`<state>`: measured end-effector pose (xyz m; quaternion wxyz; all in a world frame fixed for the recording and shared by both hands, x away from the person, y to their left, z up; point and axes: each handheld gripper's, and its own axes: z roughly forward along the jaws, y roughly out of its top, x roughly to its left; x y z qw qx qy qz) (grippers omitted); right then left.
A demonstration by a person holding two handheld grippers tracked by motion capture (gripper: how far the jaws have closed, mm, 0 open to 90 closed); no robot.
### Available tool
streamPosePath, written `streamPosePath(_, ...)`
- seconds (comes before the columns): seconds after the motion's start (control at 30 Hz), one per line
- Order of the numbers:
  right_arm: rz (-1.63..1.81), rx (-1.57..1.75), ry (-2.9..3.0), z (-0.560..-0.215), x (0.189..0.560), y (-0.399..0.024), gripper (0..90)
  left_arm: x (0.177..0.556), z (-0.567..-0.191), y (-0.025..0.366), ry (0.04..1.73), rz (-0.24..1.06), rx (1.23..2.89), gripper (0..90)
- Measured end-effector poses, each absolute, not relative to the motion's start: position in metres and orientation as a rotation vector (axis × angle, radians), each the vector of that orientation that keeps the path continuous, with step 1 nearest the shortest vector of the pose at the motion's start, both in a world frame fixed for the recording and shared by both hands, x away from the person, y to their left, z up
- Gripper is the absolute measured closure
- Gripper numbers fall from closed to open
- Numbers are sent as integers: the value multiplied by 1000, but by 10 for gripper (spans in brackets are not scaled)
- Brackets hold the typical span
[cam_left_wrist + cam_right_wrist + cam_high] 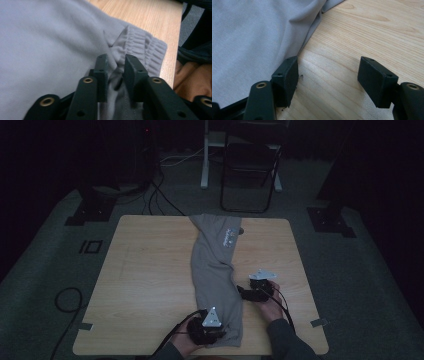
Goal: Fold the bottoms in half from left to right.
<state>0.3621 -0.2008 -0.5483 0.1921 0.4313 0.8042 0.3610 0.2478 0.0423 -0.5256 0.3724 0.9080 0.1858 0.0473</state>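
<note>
Dim room, pale wooden tabletop point(150, 280) seen from above, with a folding chair point(250, 165) and cables on the carpet beyond. Grey trousers point(215, 270) lie folded lengthwise in a narrow strip down the middle of the tabletop, the elastic waistband point(147, 45) at the near edge and a small printed label point(229, 239) toward the far end. This long, flattened lay suggests folding work in hand. The left gripper point(216, 332) sits on the waistband end; its jaws stand a little apart with a ridge of bunched cloth between them, and whether the pads press on the fabric cannot be told. The cloth puckers there probably because the gripper pushes down into it. The right gripper point(246, 292) rests low on bare wood just beside the trousers' right edge, jaws wide apart and empty, one finger point(287, 77) touching the hem, likely placed to slip under that edge.
</note>
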Motion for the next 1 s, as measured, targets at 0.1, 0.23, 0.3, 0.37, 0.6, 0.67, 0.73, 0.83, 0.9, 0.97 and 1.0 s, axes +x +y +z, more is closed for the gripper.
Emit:
streamPosePath(0.1, 1010, 1219, 2253, -548, 362, -200, 325, 264, -515, 50, 537, 245, 2297, 651)
streamPosePath(0.23, 975, 1199, 2224, -545, 359, -198, 366, 301, -509, 64, 639, 448, 2244, 615)
streamPosePath(0.3, 999, 1184, 2199, -542, 357, -197, 383, 324, -511, 70, 715, 503, 2226, 614)
streamPosePath(0.37, 1041, 1187, 2167, -536, 354, -196, 398, 345, -514, 74, 776, 535, 2213, 612)
streamPosePath(0.6, 1143, 1171, 2166, -530, 349, -184, 389, 379, -530, 67, 808, 545, 2263, 619)
streamPosePath(0.67, 1127, 1163, 2191, -533, 350, -178, 385, 379, -537, 67, 802, 523, 2280, 640)
streamPosePath(0.73, 1093, 1151, 2207, -536, 351, -175, 381, 374, -540, 71, 810, 475, 2238, 673)
streamPosePath(0.83, 1067, 1167, 2220, -538, 351, -173, 374, 368, -542, 77, 798, 420, 2209, 685)
streamPosePath(0.9, 1053, 1168, 2235, -540, 350, -172, 372, 363, -543, 80, 781, 408, 2207, 687)
streamPosePath(0.97, 1029, 1160, 2256, -542, 348, -170, 372, 359, -544, 82, 786, 398, 2198, 691)
streamPosePath(1.0, 1002, 1150, 2267, -544, 346, -168, 372, 357, -544, 82, 782, 399, 2198, 694)
